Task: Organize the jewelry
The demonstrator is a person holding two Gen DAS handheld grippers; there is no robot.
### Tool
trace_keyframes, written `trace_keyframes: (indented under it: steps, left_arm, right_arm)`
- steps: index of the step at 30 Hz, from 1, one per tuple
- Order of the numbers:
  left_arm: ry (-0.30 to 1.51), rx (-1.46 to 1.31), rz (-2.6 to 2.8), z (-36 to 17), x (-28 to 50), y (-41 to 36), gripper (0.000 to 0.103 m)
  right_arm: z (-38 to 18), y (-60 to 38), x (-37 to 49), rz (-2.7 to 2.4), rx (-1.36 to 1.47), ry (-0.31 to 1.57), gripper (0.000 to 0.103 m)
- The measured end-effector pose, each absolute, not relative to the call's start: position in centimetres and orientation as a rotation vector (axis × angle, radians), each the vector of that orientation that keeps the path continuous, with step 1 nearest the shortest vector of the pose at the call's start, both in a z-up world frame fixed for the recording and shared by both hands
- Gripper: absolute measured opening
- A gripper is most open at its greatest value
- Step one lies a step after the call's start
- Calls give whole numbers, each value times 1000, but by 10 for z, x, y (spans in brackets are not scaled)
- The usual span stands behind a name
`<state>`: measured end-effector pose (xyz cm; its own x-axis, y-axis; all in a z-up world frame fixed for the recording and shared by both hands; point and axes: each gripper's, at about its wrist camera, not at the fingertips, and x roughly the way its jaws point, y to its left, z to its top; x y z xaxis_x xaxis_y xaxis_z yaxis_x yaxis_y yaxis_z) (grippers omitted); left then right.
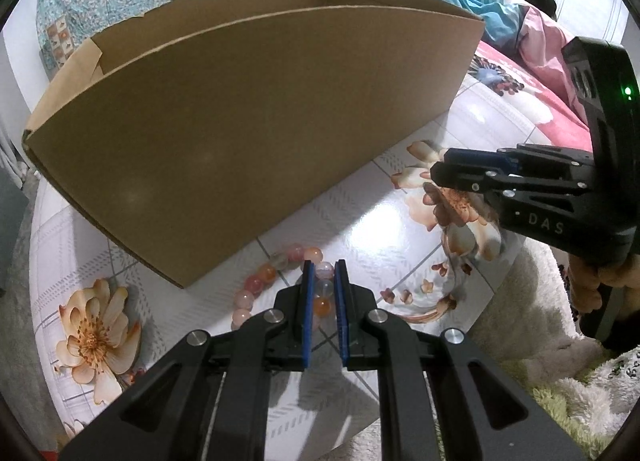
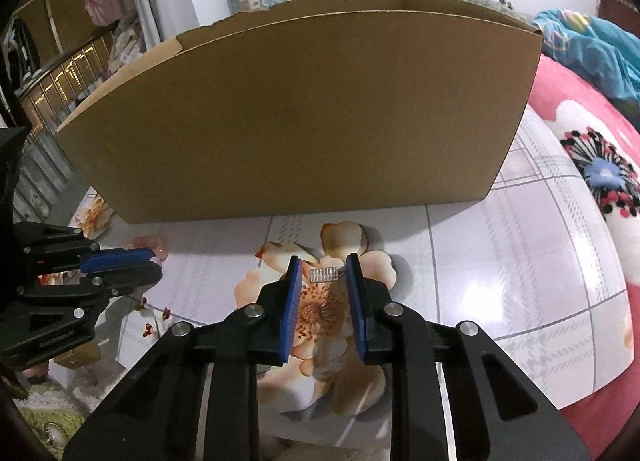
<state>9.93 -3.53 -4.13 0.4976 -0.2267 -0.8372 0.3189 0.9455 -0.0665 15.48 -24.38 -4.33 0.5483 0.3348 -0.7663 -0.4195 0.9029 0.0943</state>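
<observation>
1. Left claw, lower centre of left-wrist view: blue pads nearly together, clamped on a bead of the bead bracelet.
2. Bracelet lies on the flowered bench as a loop of pink/orange/clear beads, just in front of the cardboard box. Near half of the loop is hidden behind the claw's fingers, so its full outline can't be made out.
3. Right claw, lower centre of right-wrist view: pads partly apart, straddling a small silver charm. No earlier pic to compare.
4. Charm is a short ribbed bar, long axis running left-right across the frame, with a tiny ring or hook at its right end by the right pad. Whether the pads touch it: can't tell.
5. Charm lies over the orange flower print, near the box's front wall.
6. Box inside isn't visible from either cam, only the outer wall and torn top rim.
7. In left-wrist view the right claw comes in from the right edge, side-on. A hand grips its handle, cut off at frame edge.
</observation>
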Motion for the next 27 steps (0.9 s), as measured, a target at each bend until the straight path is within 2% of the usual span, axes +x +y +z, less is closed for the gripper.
trace_keyframes:
  steps: [8, 12, 18, 20, 27]
  left_arm:
    - [1003, 119, -320, -42, 102, -40, 10]
    - [1008, 120, -315, -42, 103, -42, 10]
    - [1010, 124, -312, -43, 104, -44, 10]
    - [1010, 124, -312, -43, 104, -44, 10]
    - [1009, 123, -312, -43, 104, -43, 10]
  right_arm:
    - [-43, -232, 153, 442, -158, 887, 21]
    - [-44, -225, 152, 428, -174, 888, 12]
    - [-44, -228, 153, 431, -158, 895, 11]
    - [-44, -230, 153, 433, -153, 895, 6]
    - [-43, -228, 151, 435, -153, 894, 6]
